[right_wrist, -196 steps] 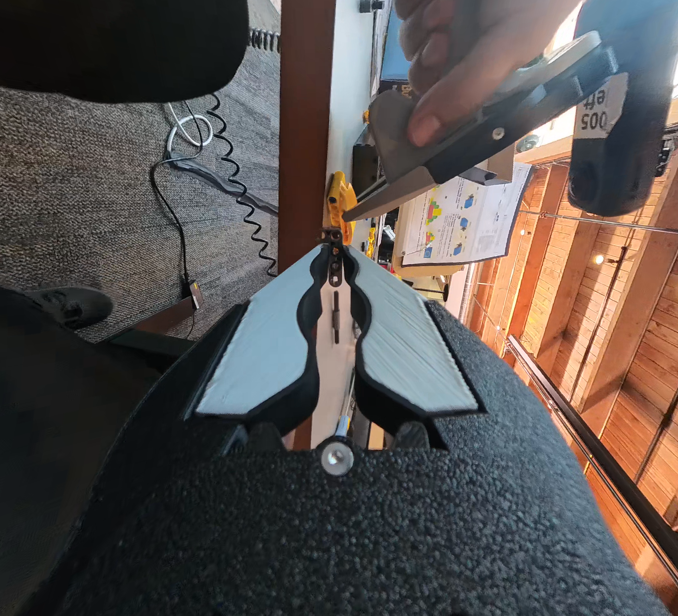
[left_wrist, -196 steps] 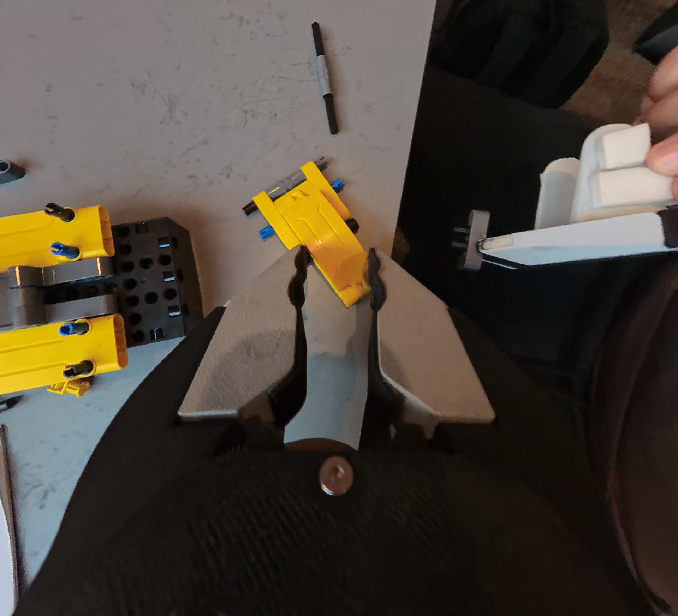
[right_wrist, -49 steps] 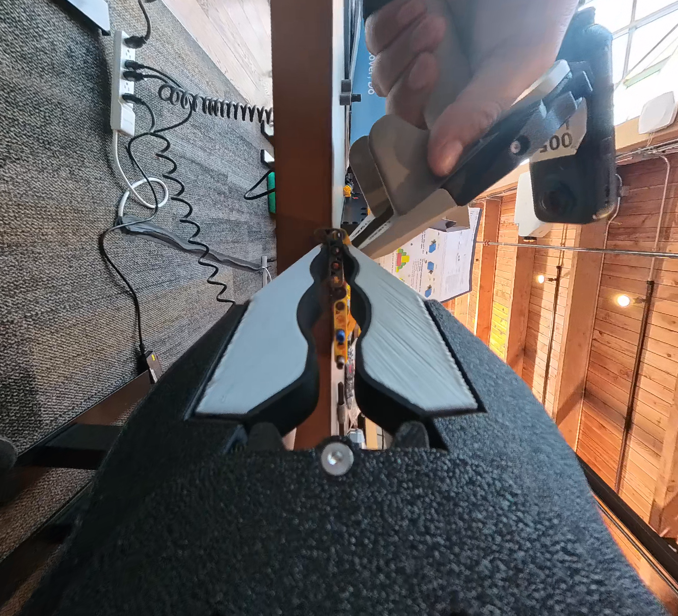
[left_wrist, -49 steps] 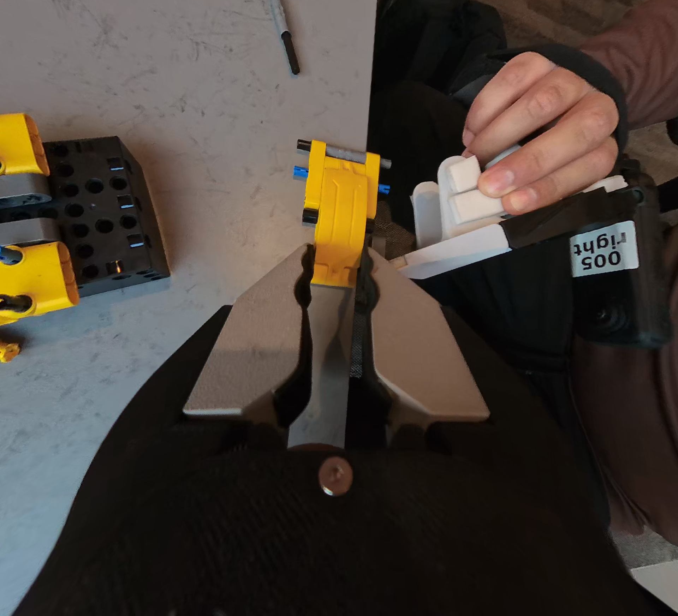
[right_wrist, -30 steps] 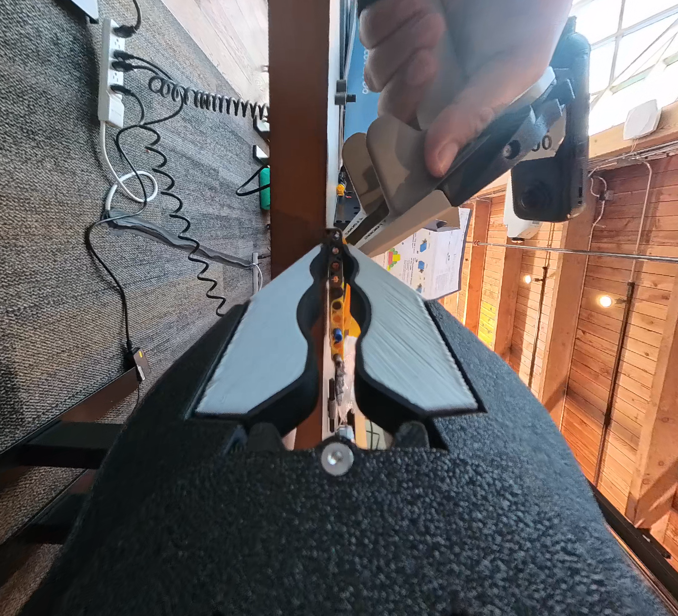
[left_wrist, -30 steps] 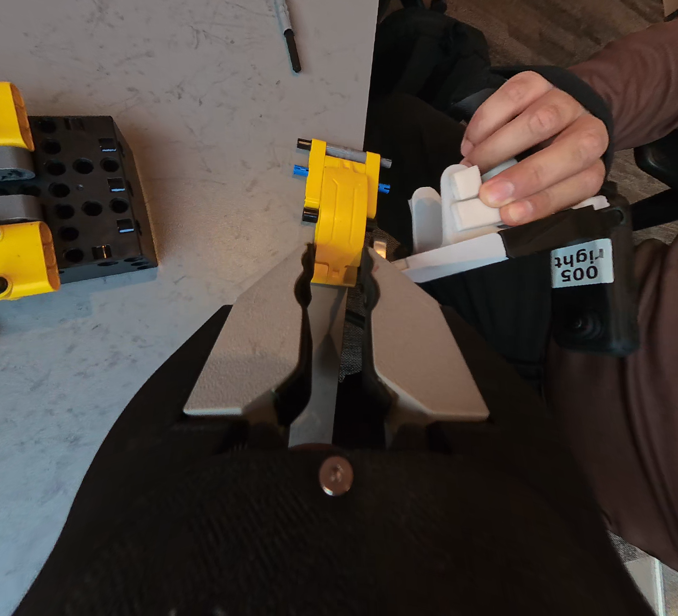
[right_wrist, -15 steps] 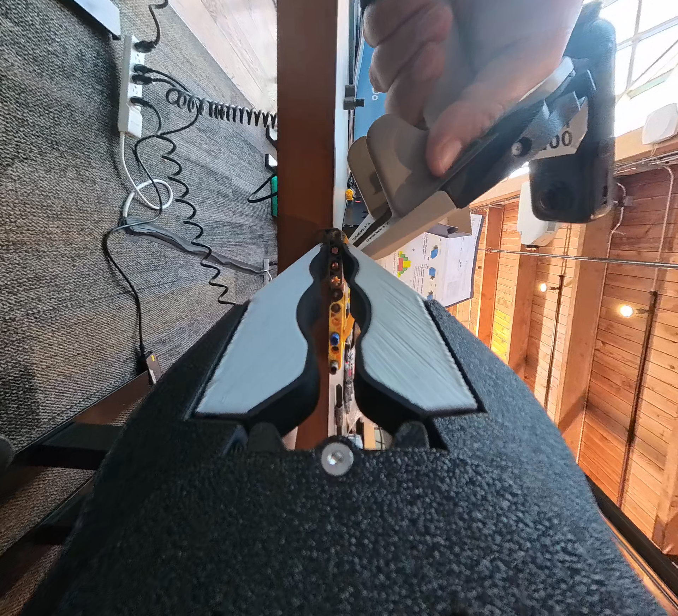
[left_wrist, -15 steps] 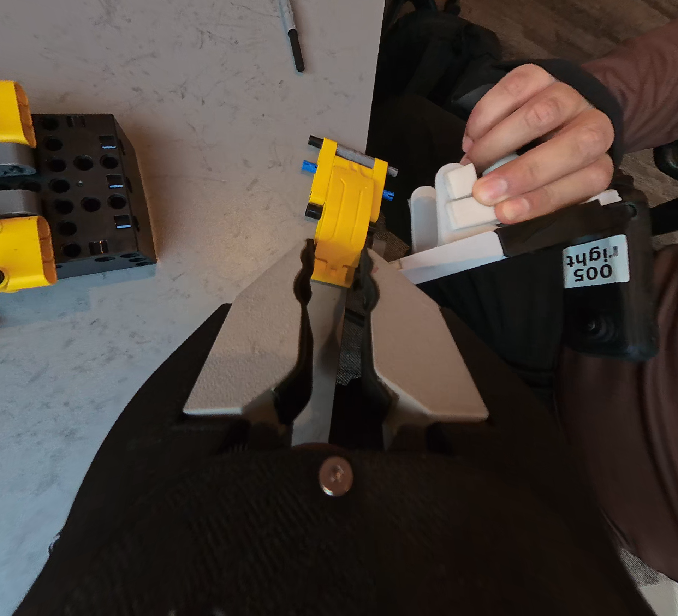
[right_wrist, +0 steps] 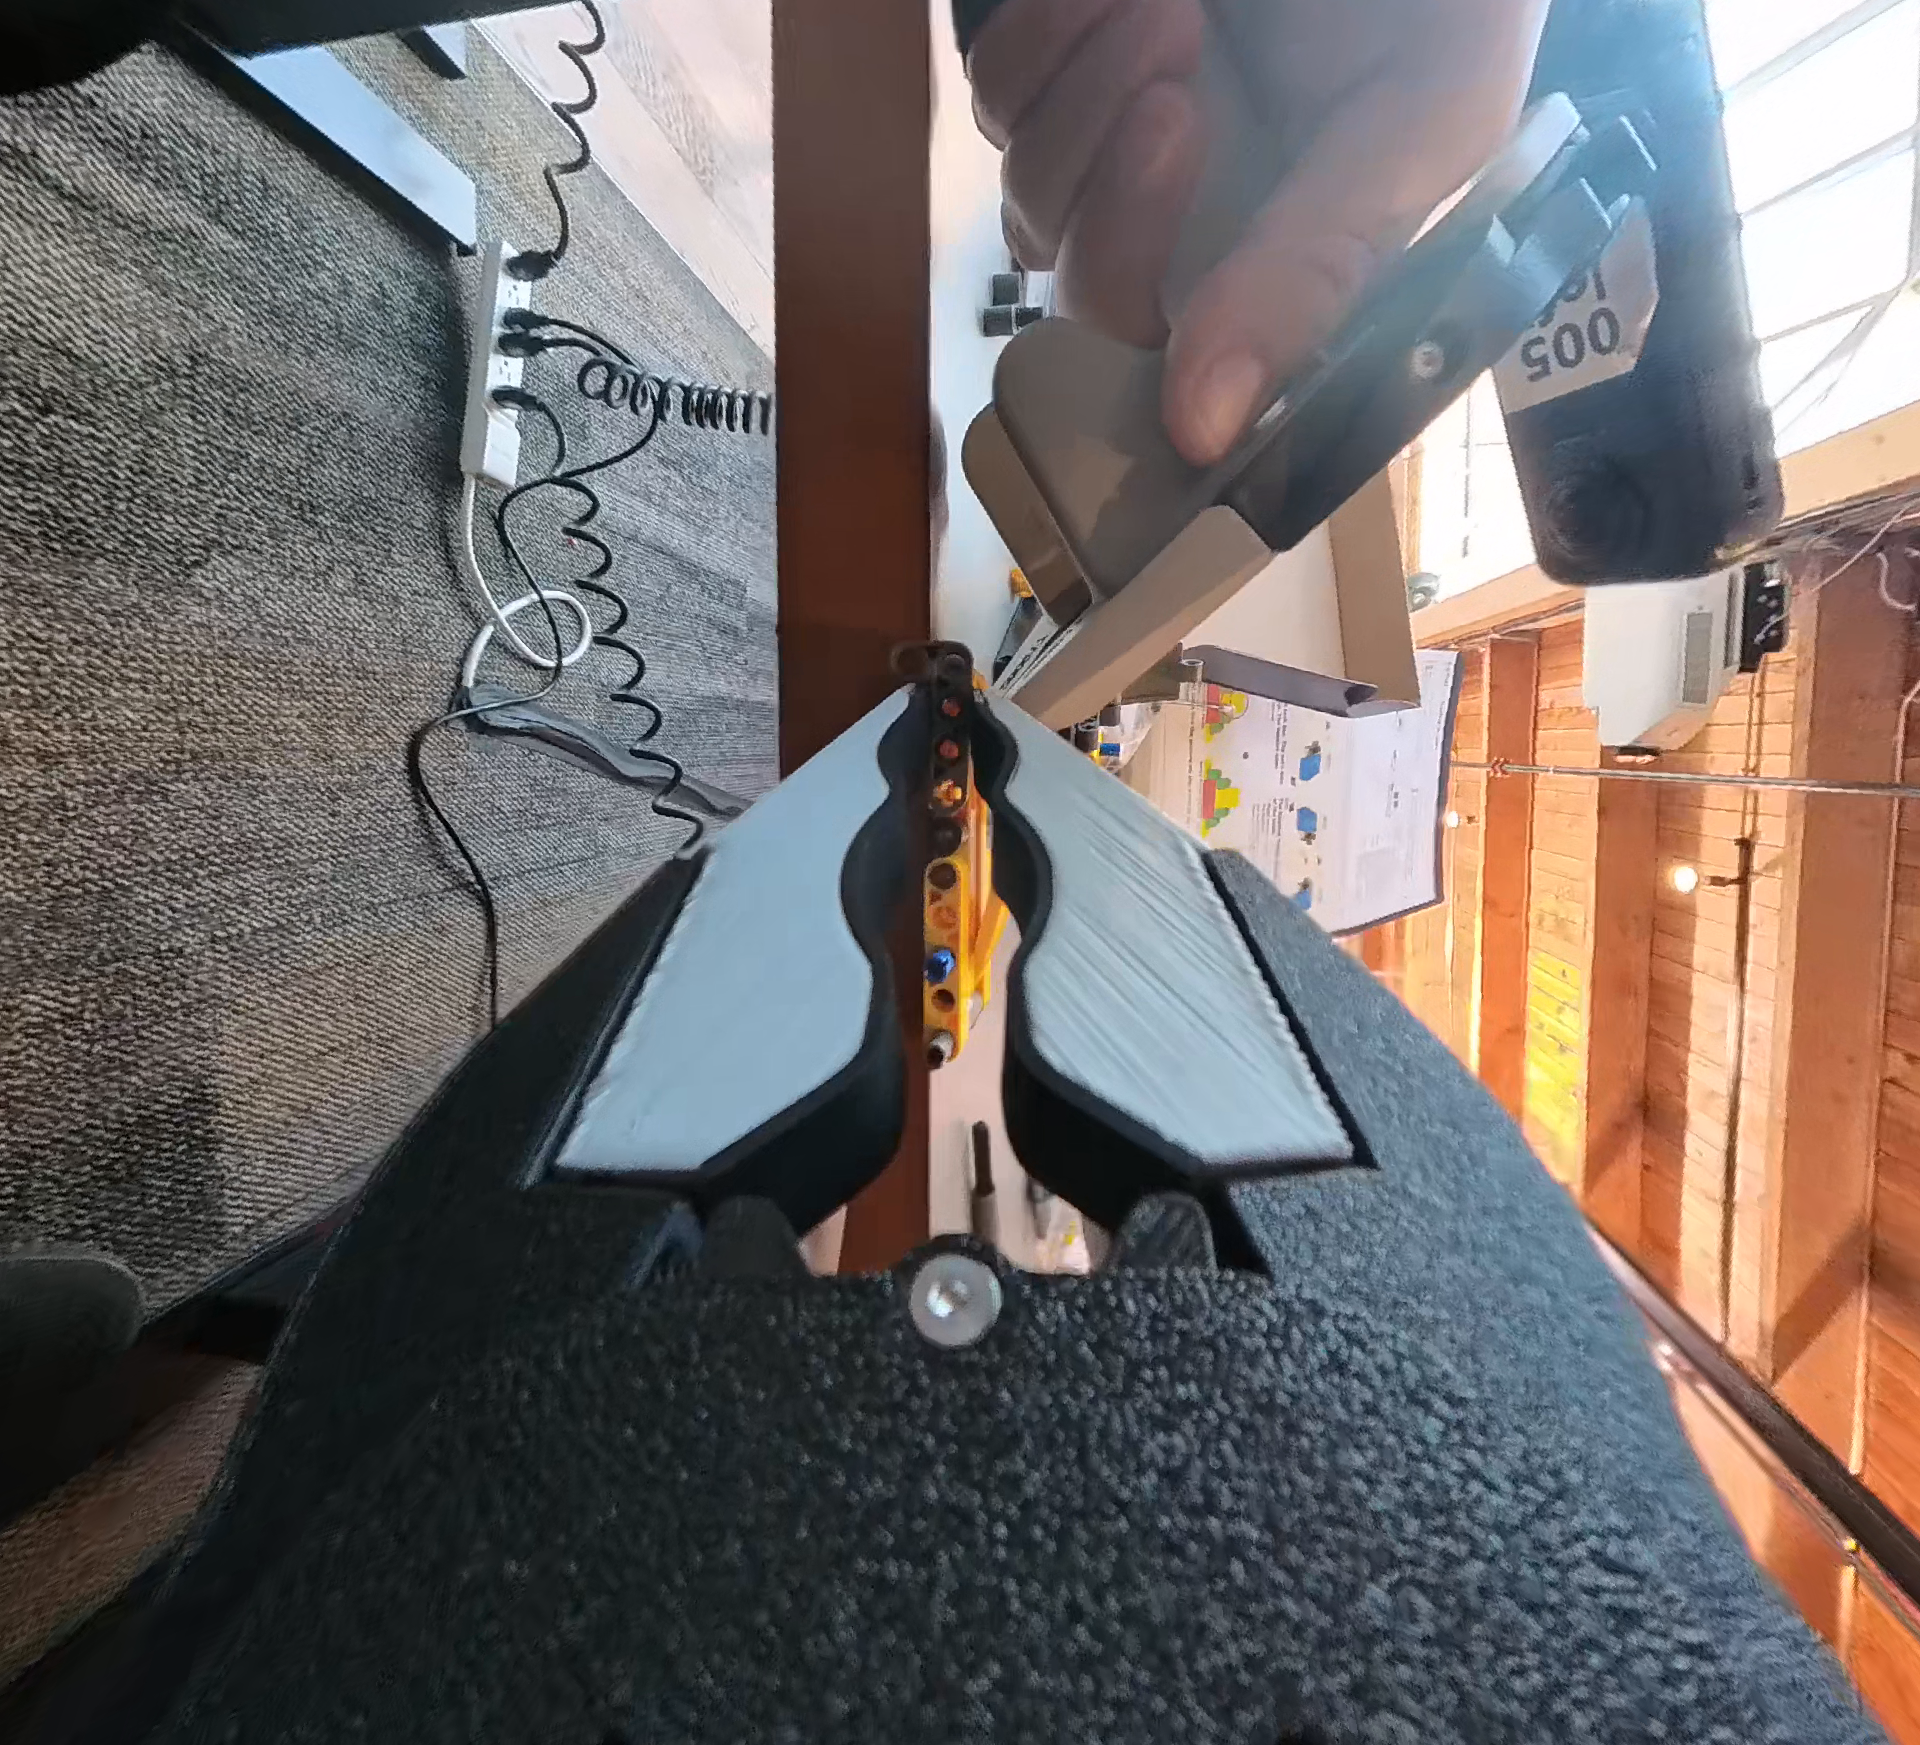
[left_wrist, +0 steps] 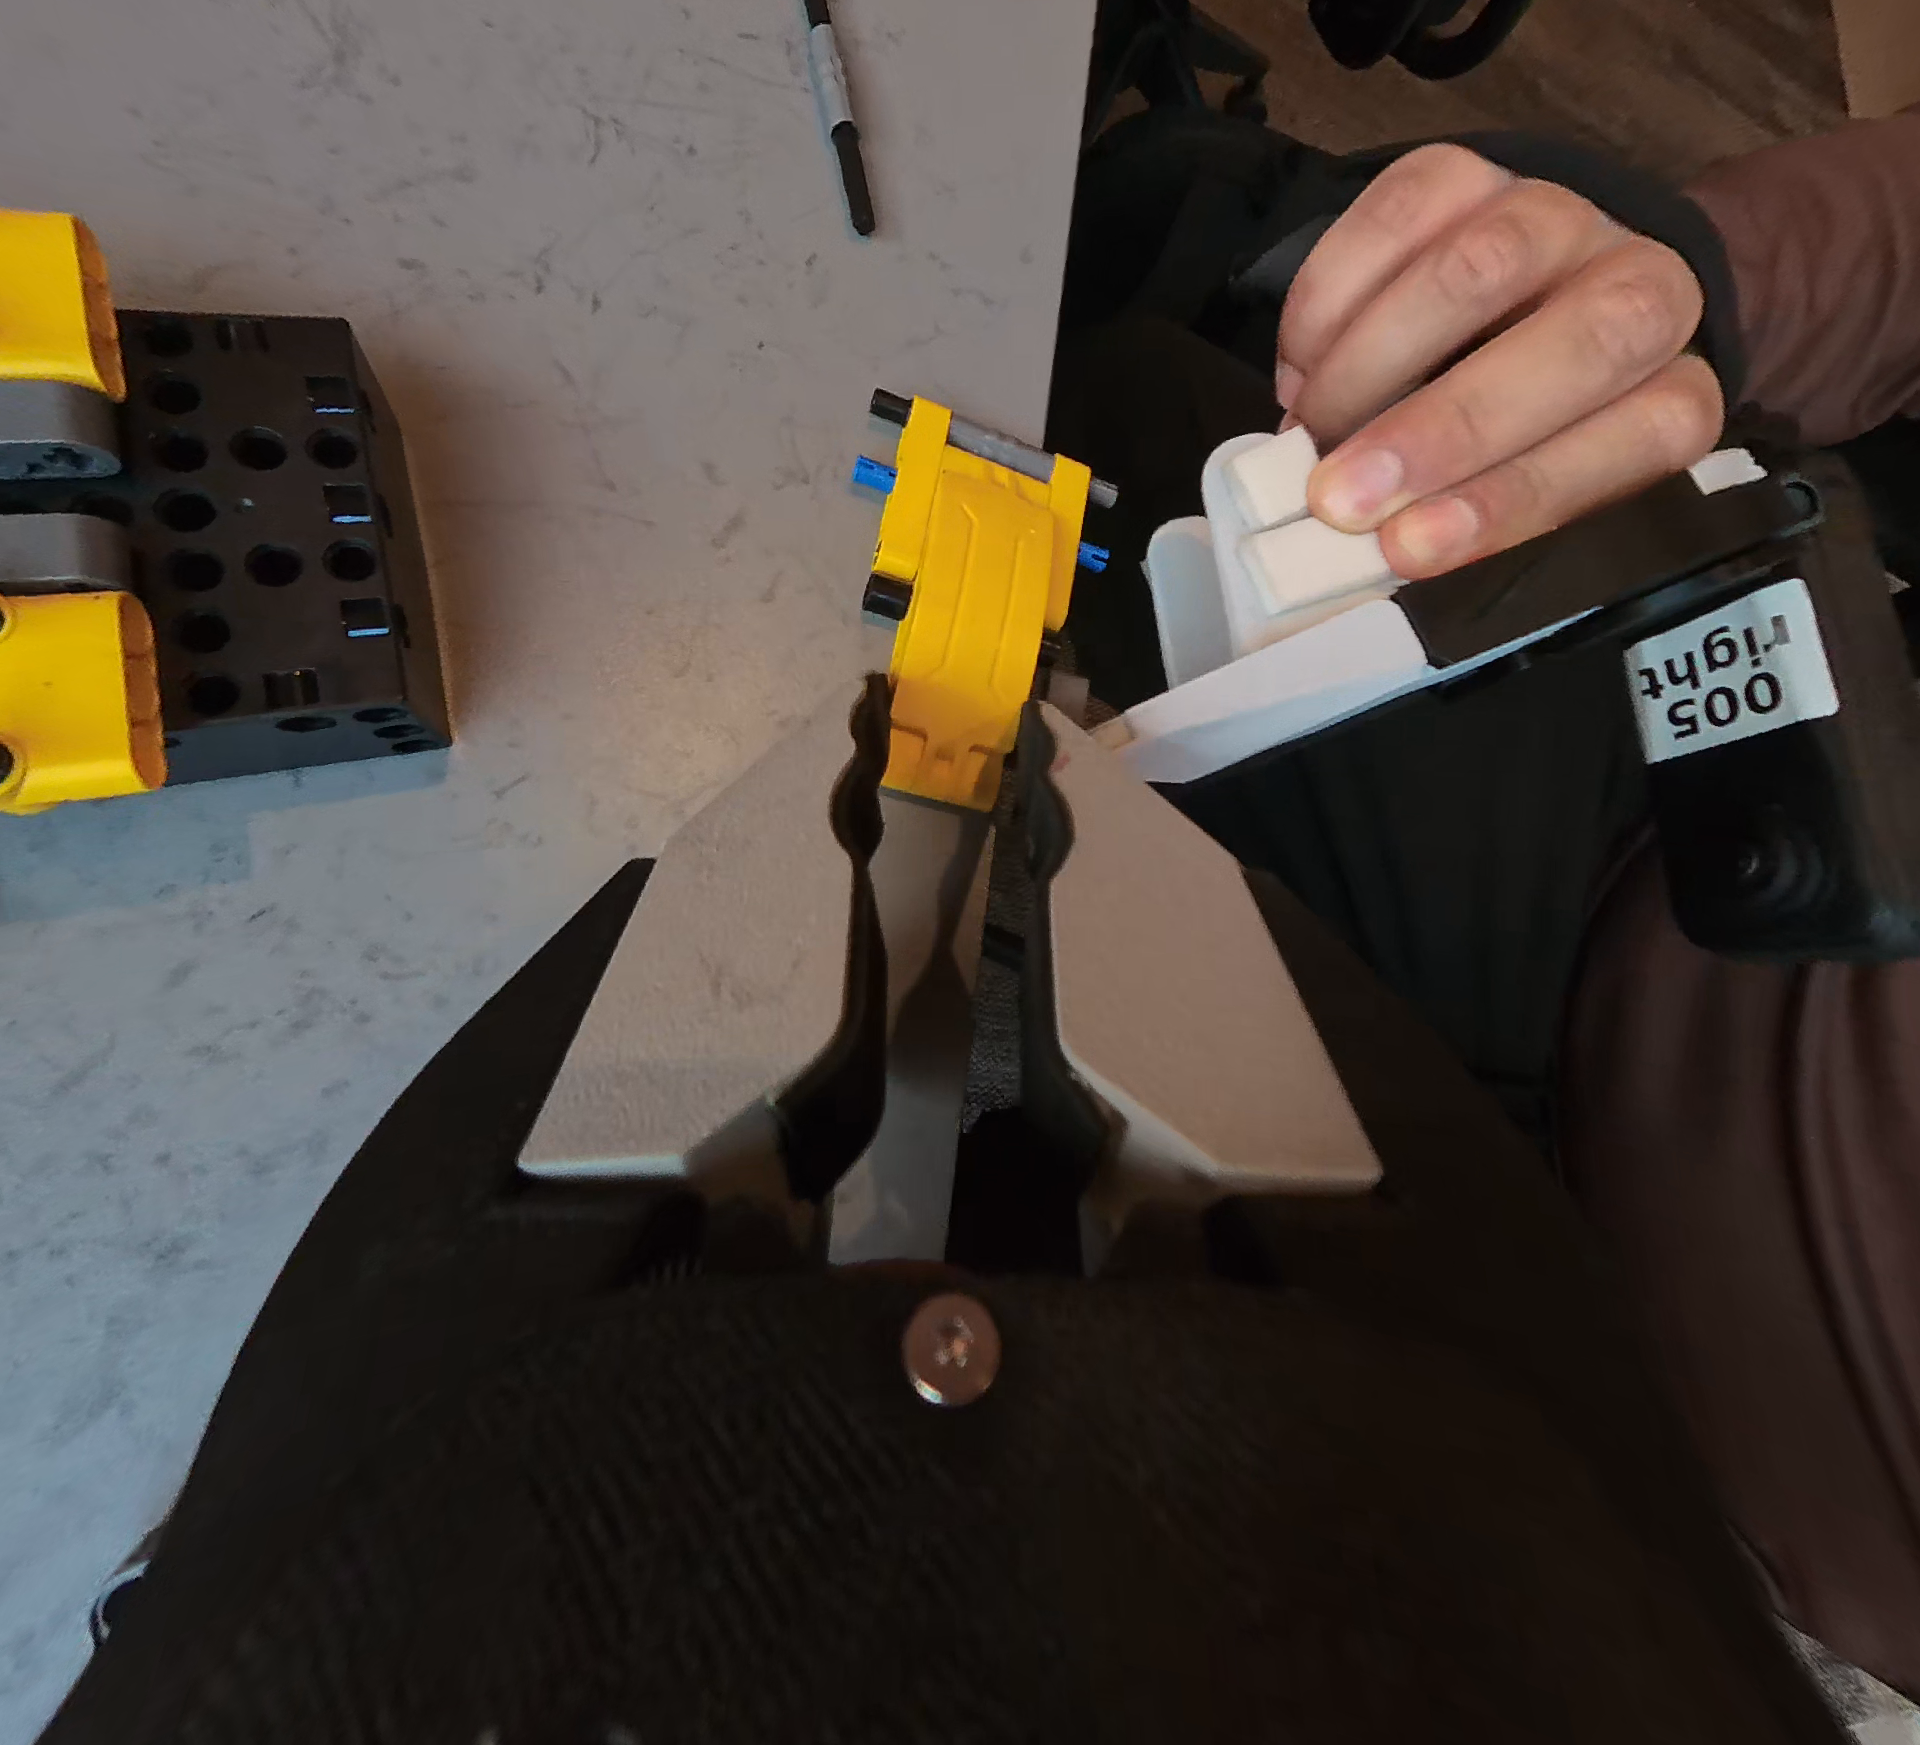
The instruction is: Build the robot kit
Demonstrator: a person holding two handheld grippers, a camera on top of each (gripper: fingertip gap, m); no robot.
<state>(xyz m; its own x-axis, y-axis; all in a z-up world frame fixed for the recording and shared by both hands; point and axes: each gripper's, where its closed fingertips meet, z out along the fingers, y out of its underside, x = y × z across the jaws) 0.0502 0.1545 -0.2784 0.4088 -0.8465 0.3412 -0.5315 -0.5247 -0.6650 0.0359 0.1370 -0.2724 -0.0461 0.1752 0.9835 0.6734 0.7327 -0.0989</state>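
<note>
Bricks lie at the far left of your left gripper's view: a black perforated block (left_wrist: 265, 532) with yellow and grey parts (left_wrist: 62, 511) joined to its left side, resting on the grey table (left_wrist: 468, 137) well apart from your fingers. Ahead and slightly right of them, a thin black-and-grey axle (left_wrist: 834, 85) lies alone near the table's edge. Your left gripper (left_wrist: 951, 739) is clamped on the near end of a yellow brick assembly (left_wrist: 977, 604), which juts forward from the fingertips and carries a grey cross-axle, black pins and blue pins at its far end. Just right of it, your right hand (left_wrist: 1496, 407) squeezes the white trigger of the other tool, whose white fingers reach in to touch the assembly's right side. In the right wrist view, your right gripper (right_wrist: 948, 729) is closed on a thin black holed beam (right_wrist: 943, 739), edge-on between the pads, touching the yellow assembly (right_wrist: 961, 926). Up and right of those fingers, your left hand (right_wrist: 1247, 116) grips its tool.
</note>
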